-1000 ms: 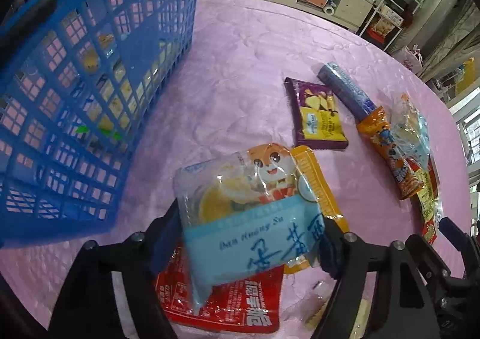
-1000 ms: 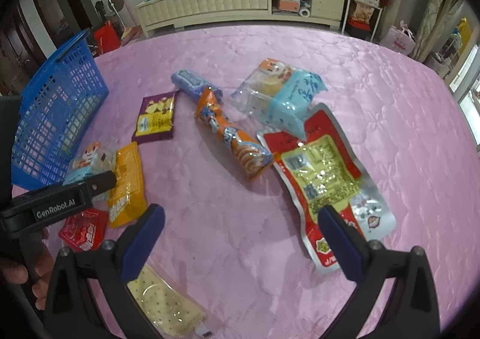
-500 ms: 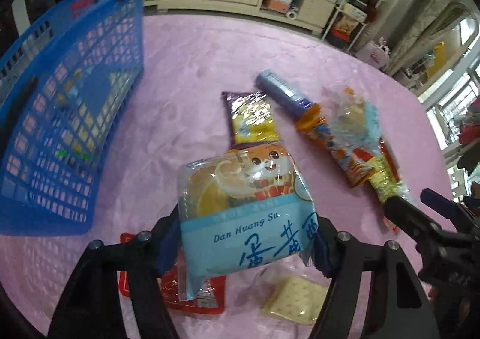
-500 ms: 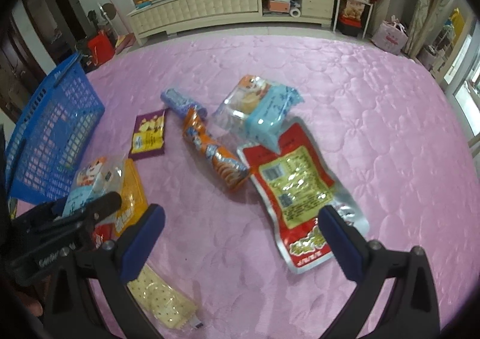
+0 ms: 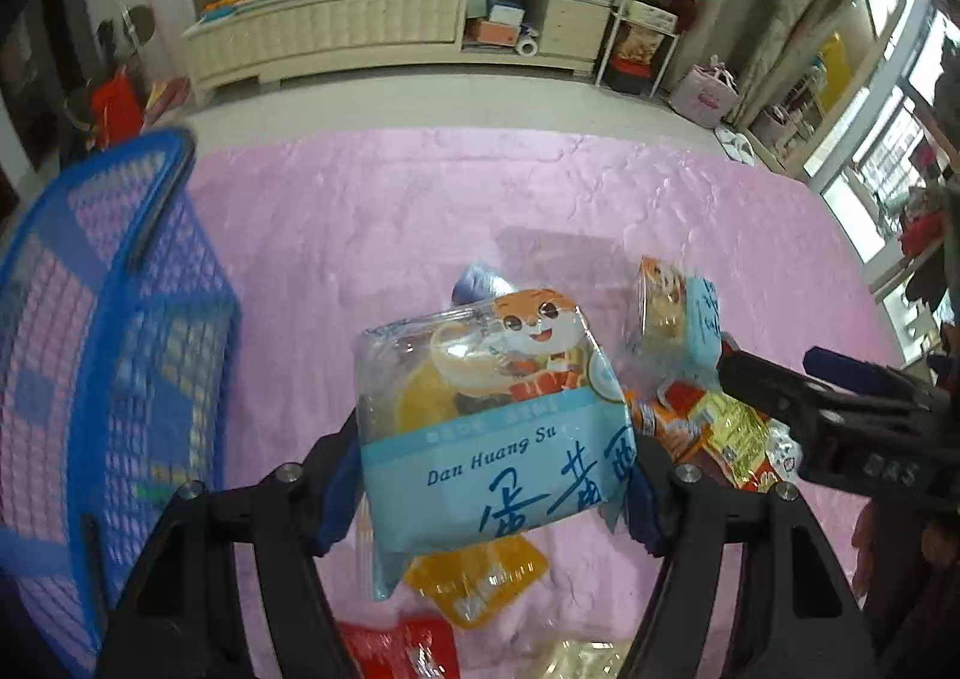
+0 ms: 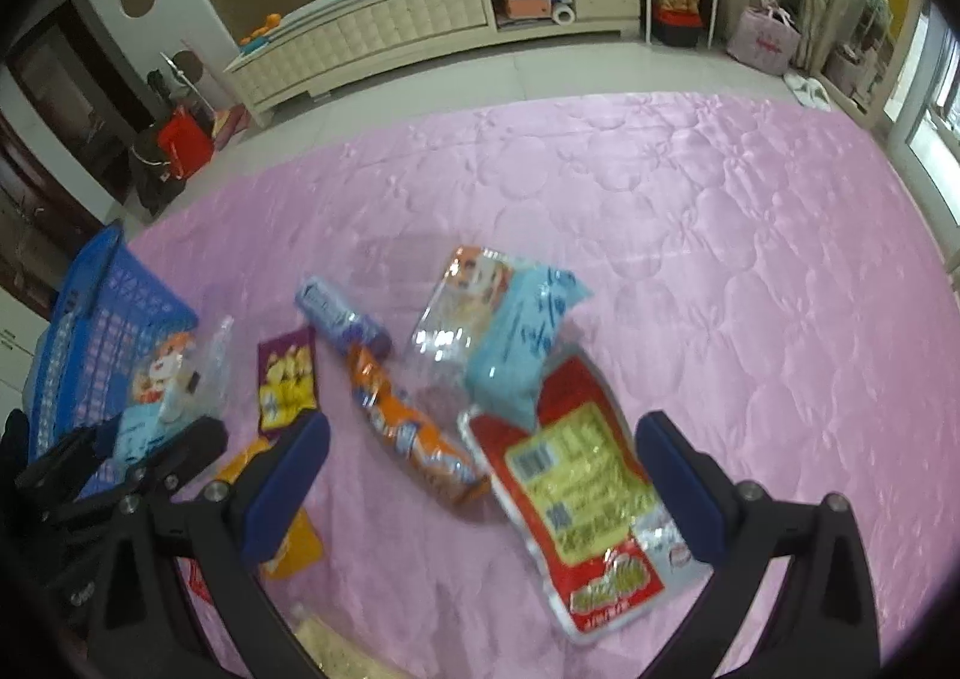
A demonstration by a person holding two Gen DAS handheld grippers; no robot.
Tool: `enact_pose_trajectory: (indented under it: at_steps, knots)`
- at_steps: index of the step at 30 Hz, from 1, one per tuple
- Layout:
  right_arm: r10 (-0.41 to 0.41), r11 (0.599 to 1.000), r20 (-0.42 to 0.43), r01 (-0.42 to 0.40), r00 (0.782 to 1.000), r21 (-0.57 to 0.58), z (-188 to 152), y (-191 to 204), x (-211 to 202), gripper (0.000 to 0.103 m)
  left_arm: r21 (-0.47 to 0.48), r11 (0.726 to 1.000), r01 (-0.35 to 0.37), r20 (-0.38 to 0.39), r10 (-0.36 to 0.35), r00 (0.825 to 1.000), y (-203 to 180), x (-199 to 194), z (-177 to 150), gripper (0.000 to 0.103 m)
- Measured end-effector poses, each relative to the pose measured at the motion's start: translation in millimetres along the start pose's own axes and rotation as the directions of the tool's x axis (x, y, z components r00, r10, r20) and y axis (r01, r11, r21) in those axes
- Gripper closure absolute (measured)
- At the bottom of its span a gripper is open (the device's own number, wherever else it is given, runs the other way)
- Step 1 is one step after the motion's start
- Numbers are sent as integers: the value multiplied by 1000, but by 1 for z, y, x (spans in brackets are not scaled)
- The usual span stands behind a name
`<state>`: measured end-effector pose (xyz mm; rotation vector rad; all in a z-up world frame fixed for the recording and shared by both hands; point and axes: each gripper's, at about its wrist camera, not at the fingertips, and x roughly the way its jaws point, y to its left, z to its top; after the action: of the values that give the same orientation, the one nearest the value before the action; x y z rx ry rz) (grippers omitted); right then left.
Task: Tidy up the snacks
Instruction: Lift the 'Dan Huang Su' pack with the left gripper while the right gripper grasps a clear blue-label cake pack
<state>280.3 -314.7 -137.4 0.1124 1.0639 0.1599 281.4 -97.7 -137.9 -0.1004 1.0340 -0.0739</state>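
Colours on the quilt
Pink quilted bedspread point(image 6: 720, 259), blue lattice basket point(image 5: 120, 355), light-blue fox-printed packet point(image 5: 492, 439), red-and-yellow pouch point(image 6: 576, 499)

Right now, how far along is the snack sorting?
Early on. The blue basket seems to hold something already, too blurred to name. The left gripper grips an egg-yolk pastry pack. The right gripper is open above the red pouch; the orange tube and purple packet still lie out.

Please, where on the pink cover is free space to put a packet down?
Bare pink cover lies right of and beyond the red pouch, up to the far edge. It is crowded between the blue basket and that pouch, where the packets lie close together.
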Motion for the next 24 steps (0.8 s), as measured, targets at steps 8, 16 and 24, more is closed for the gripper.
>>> enact_pose_trajectory:
  at_steps: [8,16,24]
  knots:
    - [-11,999,-44,14,999,52,27,2,33,0,67,998,-8,-15,9,1000,-1,21,20,35]
    - [2,998,-85,3,996,57,34,6,60,1,47,999,-3,-58,5,998,2,41,36,35]
    - [-42,998,-148,47,988,34,39,4,78,29,59,998,-2,-72,6,997,2,40,35,35]
